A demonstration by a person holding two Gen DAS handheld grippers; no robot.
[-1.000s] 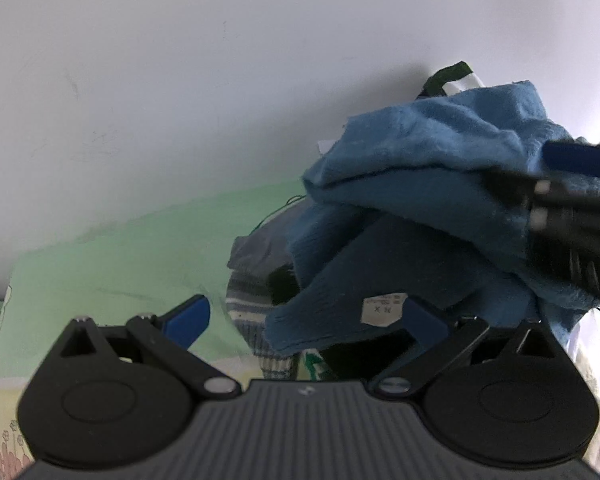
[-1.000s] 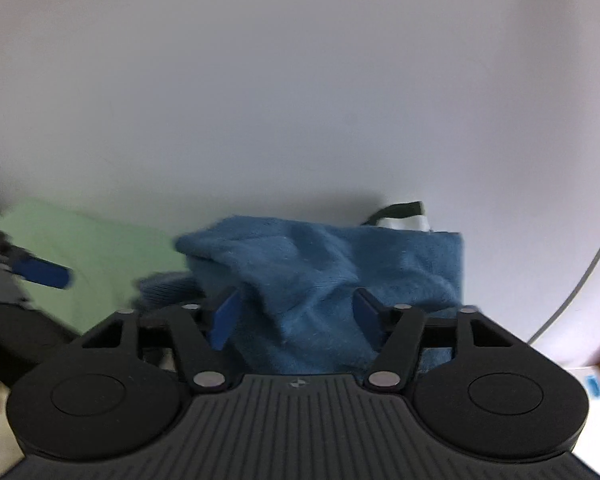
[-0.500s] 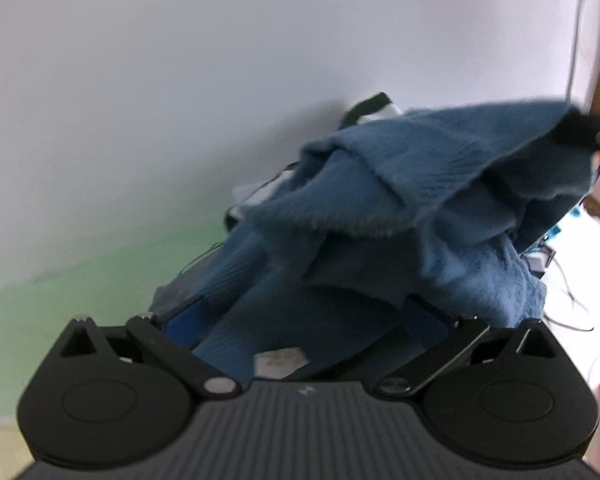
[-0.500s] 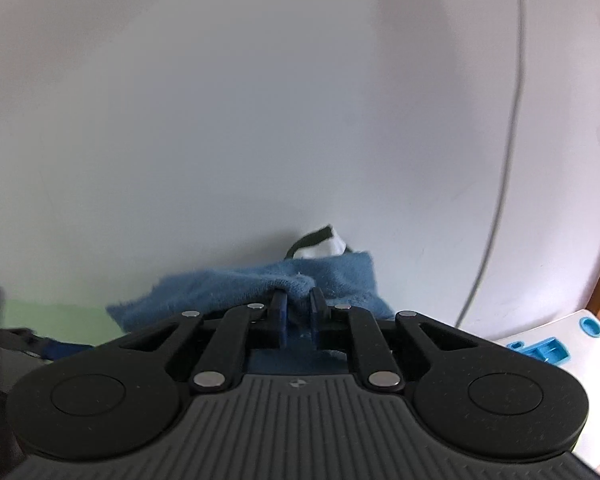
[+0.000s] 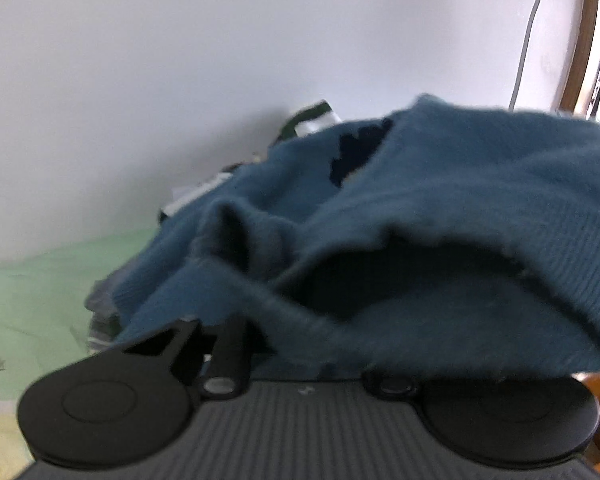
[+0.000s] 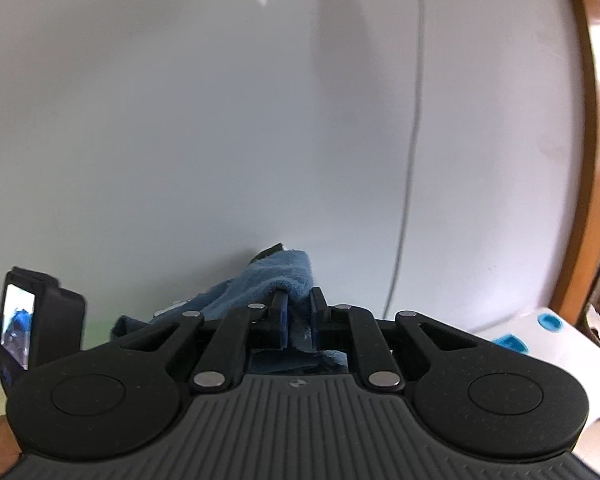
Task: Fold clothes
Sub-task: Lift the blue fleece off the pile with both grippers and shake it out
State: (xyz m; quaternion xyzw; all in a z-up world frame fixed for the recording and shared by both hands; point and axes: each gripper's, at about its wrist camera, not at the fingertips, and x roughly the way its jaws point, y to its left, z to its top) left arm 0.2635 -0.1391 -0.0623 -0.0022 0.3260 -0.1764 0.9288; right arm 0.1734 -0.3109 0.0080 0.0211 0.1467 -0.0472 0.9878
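Note:
A blue knitted sweater [image 5: 440, 200] hangs lifted off the bed, its ribbed hem gaping in front of the left wrist camera. My left gripper [image 5: 300, 344] sits under the near fold; its jaws are closing, the linkage is drawn in, and the cloth lies between and over the fingertips, hiding them. In the right wrist view my right gripper [image 6: 296, 316] is shut on an edge of the blue sweater [image 6: 276, 276], held up in front of the white wall. The left gripper's body [image 6: 40, 320] shows at the lower left there.
A light green sheet [image 5: 40, 280] covers the bed. More clothes are heaped against the wall: a green and white garment [image 5: 312, 120] and a striped grey one [image 5: 100, 320]. A cable [image 6: 412, 160], a wooden frame [image 6: 596, 160] and a white box [image 6: 540, 332] are on the right.
The right gripper shut on the sweater's edge and lifted it. The left gripper moved in under the sweater, and its wide jaws drew together on the cloth.

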